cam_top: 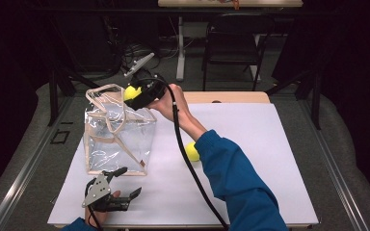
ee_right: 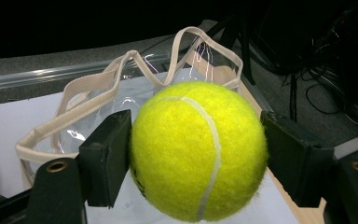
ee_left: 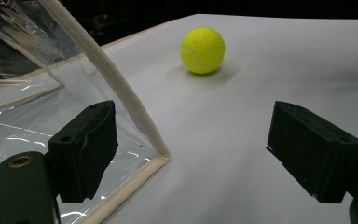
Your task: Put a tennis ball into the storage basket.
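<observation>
Holding tennis ball (ee_right: pixel 198 150) pinched in right gripper (cam_top: pixel 139 95) jaws over clear bag (cam_top: pixel 118 132) mouth, ready for drop. Left gripper (cam_top: pixel 120 185) jaws spread, parked at bag corner; second ball (ee_left: pixel 202 50) waits on surface (cam_top: pixel 250 144).

The tennis ball (ee_right: pixel 198 151) between the black jaws at the centre of the right gripper view is bright yellow with a curving white seam, and the second tennis ball (ee_left: pixel 203 50), upper centre of the left gripper view, is the same yellow. The bag (cam_top: pixel 118 132) at left centre of the high view is clear plastic edged with cream trim and handles. The bench (cam_top: pixel 250 144) wears a white sheet over pale wood, and the sleeve (cam_top: pixel 238 183) at lower right is blue.
</observation>
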Tool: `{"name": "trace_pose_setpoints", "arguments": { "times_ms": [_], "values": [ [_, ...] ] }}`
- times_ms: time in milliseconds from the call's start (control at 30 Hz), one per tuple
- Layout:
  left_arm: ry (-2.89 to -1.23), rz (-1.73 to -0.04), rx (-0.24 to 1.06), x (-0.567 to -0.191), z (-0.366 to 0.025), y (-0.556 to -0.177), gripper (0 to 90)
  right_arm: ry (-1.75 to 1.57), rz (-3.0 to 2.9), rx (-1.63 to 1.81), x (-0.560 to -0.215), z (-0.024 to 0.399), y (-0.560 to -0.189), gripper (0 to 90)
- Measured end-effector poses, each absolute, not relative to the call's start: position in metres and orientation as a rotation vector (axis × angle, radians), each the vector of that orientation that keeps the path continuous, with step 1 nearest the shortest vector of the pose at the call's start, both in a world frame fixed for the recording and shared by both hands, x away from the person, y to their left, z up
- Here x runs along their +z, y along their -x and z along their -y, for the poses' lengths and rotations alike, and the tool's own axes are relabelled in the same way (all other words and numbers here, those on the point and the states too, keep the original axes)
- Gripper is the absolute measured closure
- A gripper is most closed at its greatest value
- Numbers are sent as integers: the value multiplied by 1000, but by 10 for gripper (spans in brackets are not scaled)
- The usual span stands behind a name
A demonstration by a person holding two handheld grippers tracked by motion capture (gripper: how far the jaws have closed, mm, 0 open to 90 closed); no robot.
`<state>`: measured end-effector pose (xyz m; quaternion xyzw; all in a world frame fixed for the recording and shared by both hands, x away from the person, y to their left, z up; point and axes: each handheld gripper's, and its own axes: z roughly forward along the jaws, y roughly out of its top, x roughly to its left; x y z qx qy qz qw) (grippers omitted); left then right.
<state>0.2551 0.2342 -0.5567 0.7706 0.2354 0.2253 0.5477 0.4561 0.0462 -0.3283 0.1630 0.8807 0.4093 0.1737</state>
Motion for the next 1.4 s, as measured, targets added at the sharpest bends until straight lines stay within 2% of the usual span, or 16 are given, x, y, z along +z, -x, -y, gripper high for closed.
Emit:
{"name": "trace_pose_setpoints", "arguments": {
  "times_ms": [1400],
  "values": [
    [-1813,-557,529,-556,-235,-255,158,-435,-2448,1273,-328,-76,-456,267]
  ]
}}
